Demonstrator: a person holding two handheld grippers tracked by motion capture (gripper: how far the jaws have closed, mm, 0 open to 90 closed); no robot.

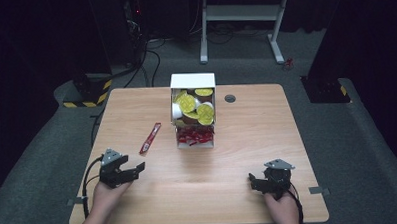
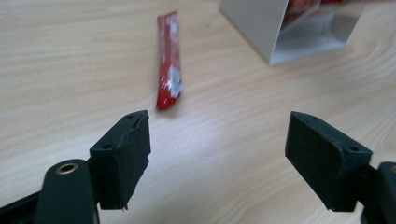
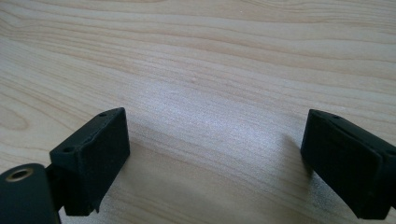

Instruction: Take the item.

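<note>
Left of the white cardboard box point(image 1: 193, 109), slim red foil sachet point(image 2: 168, 60) lies unpicked; my left claw point(image 2: 217, 156) gapes wide, empty, short of it.

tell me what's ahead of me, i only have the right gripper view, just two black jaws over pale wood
Observer: On the high view, a white open-fronted box stands mid-table, holding yellow-lidded cups above red packets.
Operator: anything loose on the table
Observer: One long red foil sachet lies flat on the wooden table, left of the box and apart from it.
Operator: who's closer to it
Observer: The left gripper; its open, empty jaws point toward the sachet. The right gripper sits near the table's front right.
</note>
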